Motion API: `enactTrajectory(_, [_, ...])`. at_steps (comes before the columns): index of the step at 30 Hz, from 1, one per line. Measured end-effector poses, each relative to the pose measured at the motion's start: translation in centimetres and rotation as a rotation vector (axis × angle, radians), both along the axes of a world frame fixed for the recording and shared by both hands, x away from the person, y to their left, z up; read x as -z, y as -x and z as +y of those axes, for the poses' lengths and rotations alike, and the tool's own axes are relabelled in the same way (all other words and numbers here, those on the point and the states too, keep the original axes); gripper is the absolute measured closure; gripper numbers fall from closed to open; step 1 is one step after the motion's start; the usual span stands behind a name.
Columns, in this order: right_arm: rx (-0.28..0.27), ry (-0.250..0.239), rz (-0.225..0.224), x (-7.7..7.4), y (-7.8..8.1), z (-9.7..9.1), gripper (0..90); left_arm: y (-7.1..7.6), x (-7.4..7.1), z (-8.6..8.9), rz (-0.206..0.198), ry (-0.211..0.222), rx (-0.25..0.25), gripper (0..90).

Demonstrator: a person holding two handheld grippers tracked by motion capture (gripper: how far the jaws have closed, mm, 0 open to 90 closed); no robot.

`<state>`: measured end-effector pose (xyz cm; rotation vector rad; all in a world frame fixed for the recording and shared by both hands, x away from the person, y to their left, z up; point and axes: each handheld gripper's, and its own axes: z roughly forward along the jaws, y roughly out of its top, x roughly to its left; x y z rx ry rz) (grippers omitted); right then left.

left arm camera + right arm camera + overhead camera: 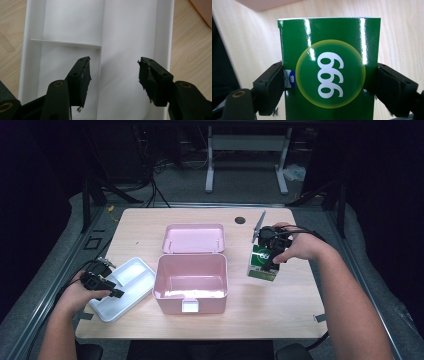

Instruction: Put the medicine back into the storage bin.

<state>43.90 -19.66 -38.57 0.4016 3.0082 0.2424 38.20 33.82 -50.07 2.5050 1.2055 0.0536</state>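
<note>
The right gripper [329, 82] is clamped on the two sides of a green box [329, 67] — held above the table [295, 315] right of the open pink case [191, 282], hand reaching in from the right. Its round label reads "999". The left gripper [113, 75] hangs with jaws apart over the white tray [130, 30] — touching nothing.

An open storage box [190, 280] sits at the middle of the surface [280, 315], its lid [194, 238] lying back behind it. A divided tray [122, 289] lies just left of the box, under the left gripper [111, 287]. Right of the box, apart from it, stands a carton [263, 263], clamped between the jaws of the right gripper [274, 251].
</note>
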Motion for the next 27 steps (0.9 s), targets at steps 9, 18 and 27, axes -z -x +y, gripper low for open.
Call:
enactTrajectory(9, [-0.071,0.003,0.054,-3.3,1.4,3.4,16.2,0.0,0.1,0.0,0.003,-0.002,-0.002,42.8])
enactTrajectory(18, [-0.169,-0.017,0.048,-5.8,3.1,9.1,16.2,0.0,0.1,0.0,0.003,-0.003,0.000,42.8])
enactTrajectory(27, [-0.233,-0.028,0.047,-5.2,3.5,15.0,16.1,0.0,0.2,0.4,0.004,-0.001,-0.007,42.9])
